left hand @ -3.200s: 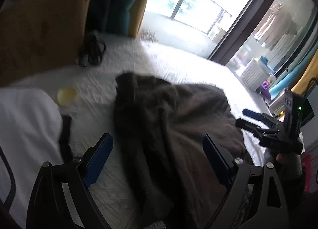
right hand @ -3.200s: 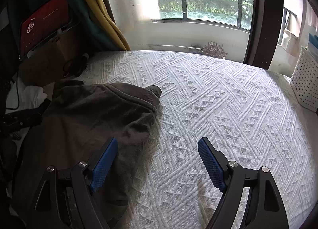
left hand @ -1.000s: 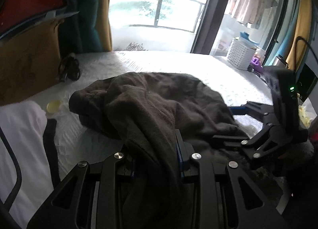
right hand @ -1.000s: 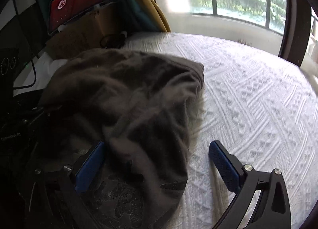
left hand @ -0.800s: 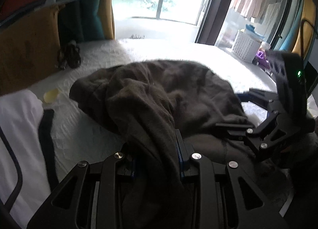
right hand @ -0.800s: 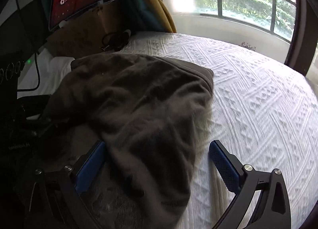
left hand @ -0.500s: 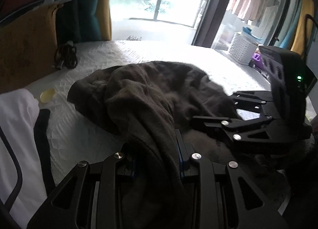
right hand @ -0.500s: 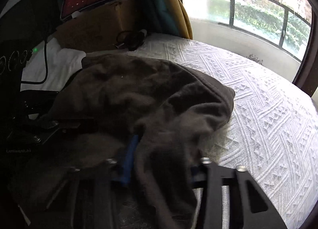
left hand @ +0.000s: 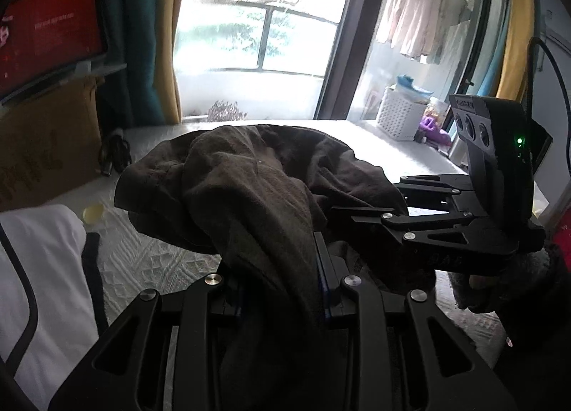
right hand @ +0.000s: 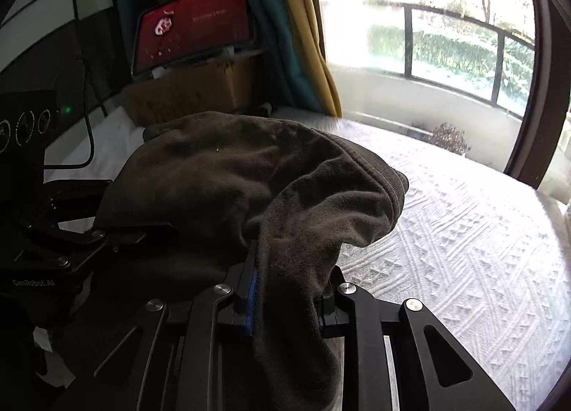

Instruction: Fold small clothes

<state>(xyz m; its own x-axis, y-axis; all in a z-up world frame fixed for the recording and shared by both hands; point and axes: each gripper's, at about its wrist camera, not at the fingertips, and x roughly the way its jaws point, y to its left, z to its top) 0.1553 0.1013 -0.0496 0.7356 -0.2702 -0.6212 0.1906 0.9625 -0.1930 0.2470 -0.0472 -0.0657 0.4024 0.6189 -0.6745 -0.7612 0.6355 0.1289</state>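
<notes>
A dark brown garment (left hand: pixel 249 179) hangs bunched between both grippers, its near part raised off the white bedspread (left hand: pixel 150 261). My left gripper (left hand: pixel 282 268) is shut on a fold of it, cloth spilling over the pads. In the right wrist view my right gripper (right hand: pixel 289 286) has its jaws closing, and the blue pads press on a thick fold of the same garment (right hand: pixel 232 179). The right gripper (left hand: pixel 367 196) also shows in the left wrist view, held by a gloved hand (left hand: pixel 499 286). How the garment's underside lies is hidden.
A white garment with black trim (left hand: pixel 43 268) lies at the left. A small yellow disc (left hand: pixel 92 212) and a cable bundle (left hand: pixel 114 154) sit near a cardboard box (left hand: pixel 43 146). A white basket (left hand: pixel 399 118) stands by the window. Bare bedspread (right hand: pixel 464 250) stretches to the right.
The right gripper went from wide open around the garment's edge to clamped on it. Both grippers then rose, lifting the near part of the garment off the bed.
</notes>
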